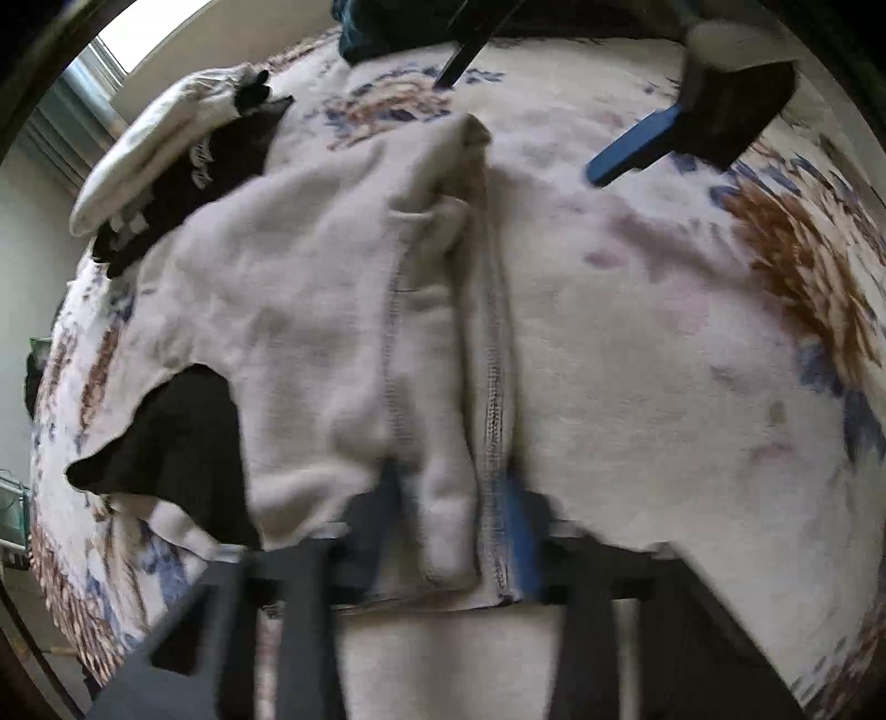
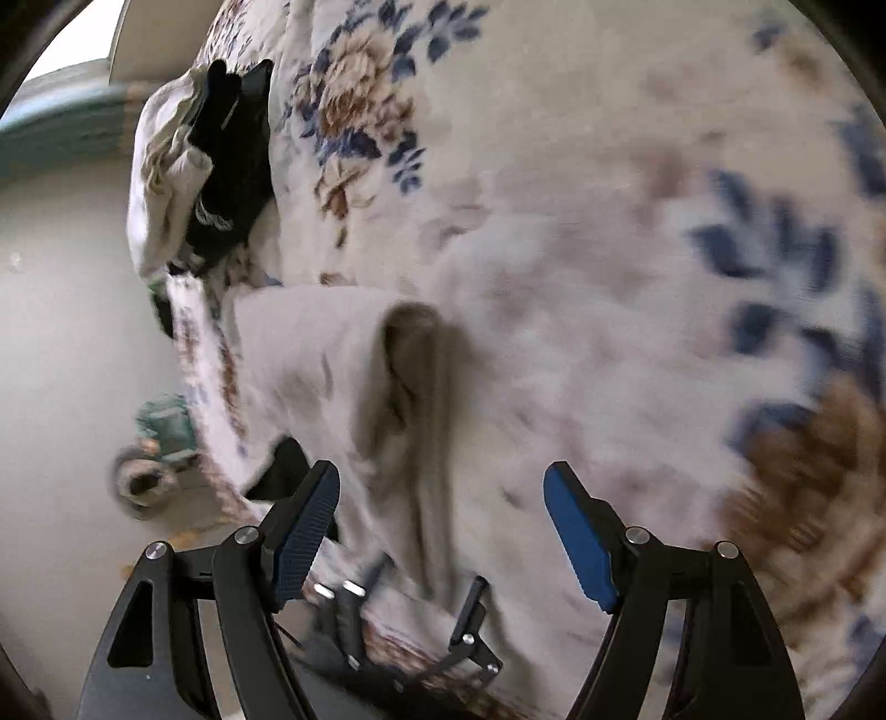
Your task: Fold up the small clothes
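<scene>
- A beige fleece garment (image 1: pixel 310 310) is pinched at its near hem by the left claw (image 1: pixel 443 548), its seam bunched between the blue pads.
- The right claw (image 2: pixel 443 531) is held wide open, gripping nothing, above the floral bed cover (image 2: pixel 554 166).
- The fold is judged barely begun; a white and black pile (image 1: pixel 166 166) waits beyond.

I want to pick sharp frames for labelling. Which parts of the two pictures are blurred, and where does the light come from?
Left wrist view: the pale garment is slightly smeared, most near the camera; daylight enters from a window at upper left. Right wrist view: the floral bedcover is streaked by motion blur, while the right gripper and its fingers stay sharp. Both views bend strongly toward the edges.
</scene>
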